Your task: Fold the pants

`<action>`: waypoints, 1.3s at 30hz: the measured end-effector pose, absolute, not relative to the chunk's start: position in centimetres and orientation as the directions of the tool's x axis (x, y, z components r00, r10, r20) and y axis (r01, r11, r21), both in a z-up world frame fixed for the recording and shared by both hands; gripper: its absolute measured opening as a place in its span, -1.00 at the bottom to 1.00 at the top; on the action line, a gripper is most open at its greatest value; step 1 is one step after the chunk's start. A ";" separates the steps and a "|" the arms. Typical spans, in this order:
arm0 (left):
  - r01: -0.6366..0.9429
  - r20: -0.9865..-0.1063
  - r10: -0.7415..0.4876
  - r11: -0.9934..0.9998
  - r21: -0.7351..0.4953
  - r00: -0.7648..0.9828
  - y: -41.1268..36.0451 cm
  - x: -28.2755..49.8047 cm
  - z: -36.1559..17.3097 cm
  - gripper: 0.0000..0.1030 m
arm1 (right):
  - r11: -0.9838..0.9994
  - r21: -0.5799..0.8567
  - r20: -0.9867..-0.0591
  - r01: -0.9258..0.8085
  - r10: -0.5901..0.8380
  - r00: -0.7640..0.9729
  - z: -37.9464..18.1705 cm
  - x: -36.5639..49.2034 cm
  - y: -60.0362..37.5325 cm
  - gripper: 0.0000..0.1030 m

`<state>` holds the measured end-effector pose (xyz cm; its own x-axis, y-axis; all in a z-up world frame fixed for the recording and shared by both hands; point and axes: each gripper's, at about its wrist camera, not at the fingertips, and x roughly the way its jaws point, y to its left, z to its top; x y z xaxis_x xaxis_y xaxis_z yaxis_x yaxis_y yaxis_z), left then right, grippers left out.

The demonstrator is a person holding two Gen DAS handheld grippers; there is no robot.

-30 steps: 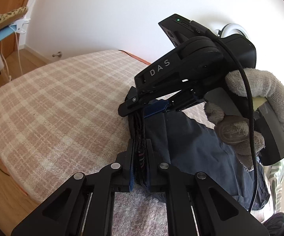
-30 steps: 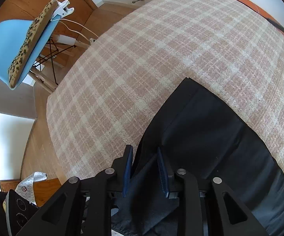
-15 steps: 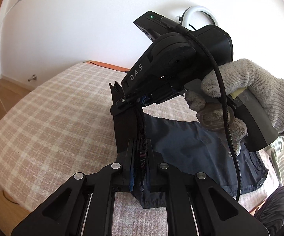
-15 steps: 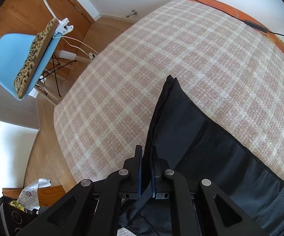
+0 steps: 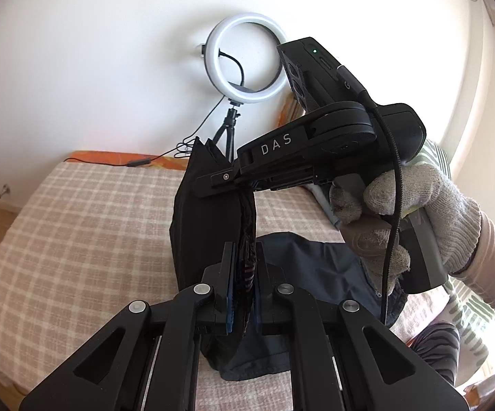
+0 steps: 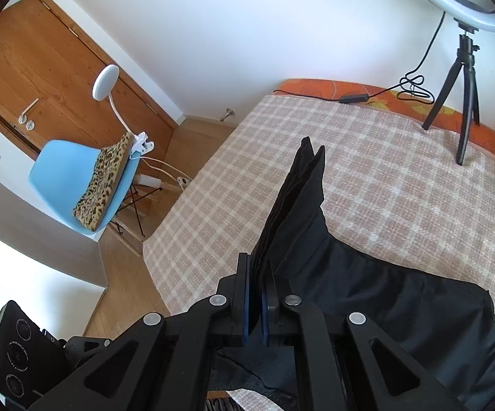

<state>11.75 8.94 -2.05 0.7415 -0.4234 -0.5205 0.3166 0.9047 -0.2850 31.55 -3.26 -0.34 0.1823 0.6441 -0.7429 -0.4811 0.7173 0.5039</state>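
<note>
Dark navy pants (image 5: 316, 267) lie partly on a checked bed, with one end lifted off it. My left gripper (image 5: 244, 274) is shut on the pants' edge, the cloth pinched between its blue pads. My right gripper (image 5: 233, 181), held by a gloved hand, is shut on the same raised edge a little higher, so the cloth (image 5: 206, 212) hangs taut between the two. In the right wrist view my right gripper (image 6: 256, 294) is shut on the pants (image 6: 384, 301), whose lifted corner (image 6: 305, 167) stands up in front of it.
The bed's checked beige cover (image 6: 384, 178) spreads to the left and far side. A ring light on a small tripod (image 5: 244, 58) stands at the bed's far edge with its cable. A blue chair with a leopard cushion (image 6: 86, 185) stands on the wood floor left of the bed.
Both grippers have risen and tilted up, lifting the pants' edge off the bed. The right gripper, open a second ago, has shut on the cloth.
</note>
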 end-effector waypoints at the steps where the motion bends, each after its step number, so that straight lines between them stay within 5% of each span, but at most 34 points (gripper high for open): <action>1: 0.332 -0.520 -0.437 0.899 -0.286 0.734 8.0 11.9 -1.6 -0.87 | 0.722 0.504 -0.736 -0.474 0.646 0.201 0.1 31.3 -4.7 -0.95; 11: 0.529 -0.553 -0.544 0.823 -0.204 0.632 -5.0 11.4 0.6 -0.87 | 0.770 0.533 -0.689 -0.350 0.635 0.349 1.5 27.4 -20.3 -0.96; 21: 0.640 -0.669 -0.578 0.743 -0.194 0.468 -13.7 10.8 -2.1 -0.71 | 0.835 0.518 -0.725 -0.187 0.545 0.421 -4.0 24.4 -31.9 -0.97; 24: 0.621 -0.682 -0.562 0.758 -0.198 0.468 -12.9 10.8 -1.9 -0.48 | 0.846 0.513 -0.742 -0.148 0.524 0.418 -6.5 24.4 -34.3 -0.97; 31: 0.450 -0.720 -0.437 0.872 -0.192 0.539 -7.3 14.2 -2.7 -0.39 | 0.834 0.549 -0.757 -0.058 0.526 0.389 -12.1 23.8 -38.3 -0.97; 39: 0.276 -0.812 -0.301 0.944 -0.181 0.500 -2.2 16.2 -10.7 -0.34 | 0.809 0.588 -0.755 0.019 0.540 0.372 -15.7 23.2 -40.6 -0.85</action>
<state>16.23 -2.23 -10.67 0.5000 -0.3014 -0.8119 0.2759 0.9441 -0.1806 23.24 -40.57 -15.74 0.3724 0.5401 -0.7547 0.0186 0.8087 0.5879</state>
